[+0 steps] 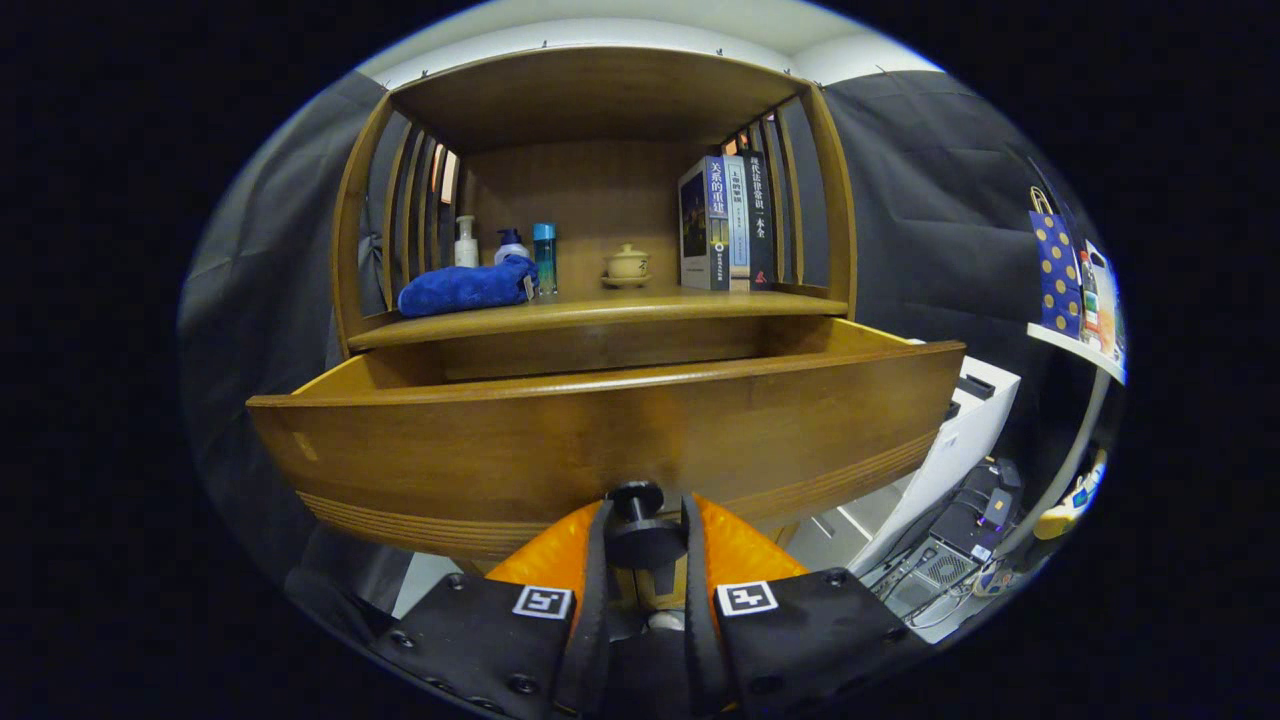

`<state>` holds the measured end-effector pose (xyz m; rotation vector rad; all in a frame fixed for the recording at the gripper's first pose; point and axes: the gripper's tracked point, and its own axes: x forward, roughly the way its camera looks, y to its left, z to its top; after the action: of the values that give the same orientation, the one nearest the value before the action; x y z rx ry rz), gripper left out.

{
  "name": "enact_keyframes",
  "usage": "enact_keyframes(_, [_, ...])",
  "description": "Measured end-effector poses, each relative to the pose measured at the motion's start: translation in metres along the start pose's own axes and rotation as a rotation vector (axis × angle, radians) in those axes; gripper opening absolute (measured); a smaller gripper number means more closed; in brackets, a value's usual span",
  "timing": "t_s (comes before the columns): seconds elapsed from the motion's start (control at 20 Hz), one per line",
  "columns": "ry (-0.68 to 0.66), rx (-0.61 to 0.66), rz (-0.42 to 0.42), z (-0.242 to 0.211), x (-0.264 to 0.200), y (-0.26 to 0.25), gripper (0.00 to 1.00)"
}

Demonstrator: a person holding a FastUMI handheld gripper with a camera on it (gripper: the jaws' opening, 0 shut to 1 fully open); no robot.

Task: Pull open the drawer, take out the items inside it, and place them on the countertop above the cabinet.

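A wooden drawer (600,440) stands pulled out toward me from the cabinet, its front panel just beyond my fingers. Its round dark knob (640,520) sits between my fingers, and my gripper (643,535) is shut on the knob. The drawer's inside is hidden behind its front panel. Above it runs the wooden countertop (640,312) of the cabinet, under an open shelf frame. On the countertop's left end lies a blue cloth (466,287).
On the countertop stand several bottles (543,258) behind the cloth, a small lidded cup (627,265) in the middle and upright books (722,222) at the right. A white unit (965,425) and cables lie to the right below, with a side shelf (1075,350) holding a dotted bag.
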<state>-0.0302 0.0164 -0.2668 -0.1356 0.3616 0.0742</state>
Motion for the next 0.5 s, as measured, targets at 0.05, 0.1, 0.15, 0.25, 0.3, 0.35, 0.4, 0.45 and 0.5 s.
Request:
enact_keyframes(0.05, [0.01, -0.003, 0.005, -0.003, -0.003, 0.001, 0.39])
enact_keyframes(0.1, [0.0, 0.0, 0.006, -0.002, -0.003, 0.0, 0.39])
enact_keyframes(0.15, [0.006, 0.003, 0.003, -0.005, -0.005, 0.0, 0.39])
enact_keyframes(0.25, [0.009, -0.004, -0.009, -0.006, -0.005, 0.002, 0.41])
enact_keyframes(0.3, [0.012, -0.016, -0.014, -0.006, -0.007, 0.002, 0.44])
enact_keyframes(0.35, [0.02, -0.025, -0.02, -0.006, -0.006, 0.003, 0.46])
enact_keyframes(0.4, [0.017, -0.028, -0.021, -0.003, -0.007, 0.003, 0.49])
enact_keyframes(0.45, [0.006, -0.03, -0.017, 0.001, -0.008, 0.005, 0.52])
enact_keyframes(0.5, [-0.002, -0.031, -0.009, 0.004, -0.009, 0.008, 0.6])
